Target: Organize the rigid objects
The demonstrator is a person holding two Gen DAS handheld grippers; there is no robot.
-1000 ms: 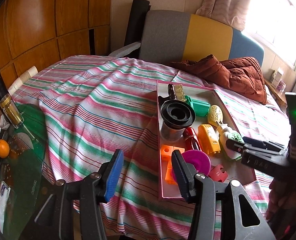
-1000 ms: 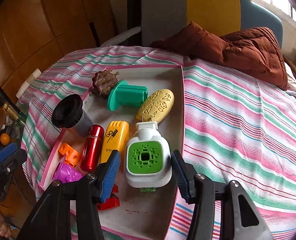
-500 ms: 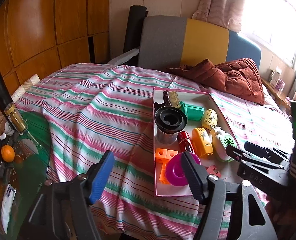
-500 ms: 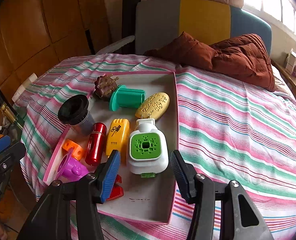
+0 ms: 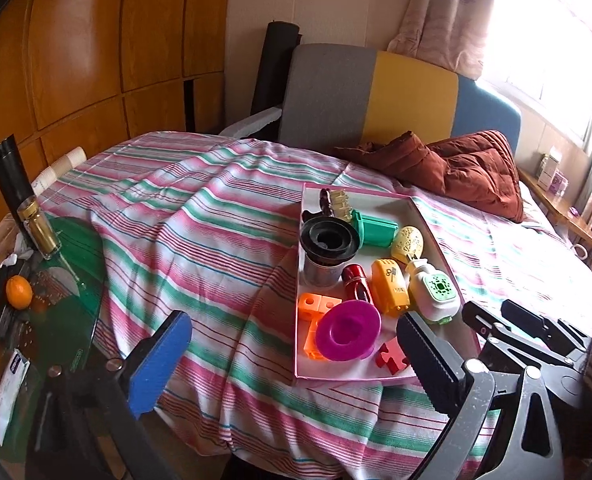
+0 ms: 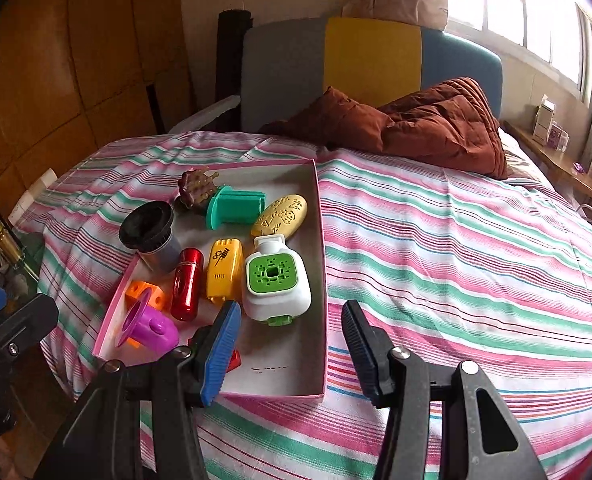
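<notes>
Left wrist view shows the left claw (image 5: 292,364) lowest in frame, its jaws just opened to their widest with nothing between them, hanging over the near edge of the striped cloth (image 5: 184,220) covering the bench. Just beyond sits the pink-rimmed tray (image 5: 301,200), holding all the rigid objects. Nearest lie a red block (image 5: 391,358) and a magenta funnel (image 5: 347,330) beside an orange block (image 5: 317,304). Farther in come a red capsule (image 5: 355,280), a yellow case (image 5: 389,288) and a white and green diffuser (image 5: 435,292). Behind them stands a black-topped metal cup (image 5: 327,248), with a teal holder (image 5: 375,226) and a pale yellow perforated shell (image 5: 407,240) past it.

Right wrist view has the right claw (image 6: 292,346) partly open and empty above the tray's near right corner, apart from the diffuser. At the far side a brown quilted jacket (image 6: 427,128) lies on the cloth before a grey, yellow and blue chair back (image 6: 371,64).
</notes>
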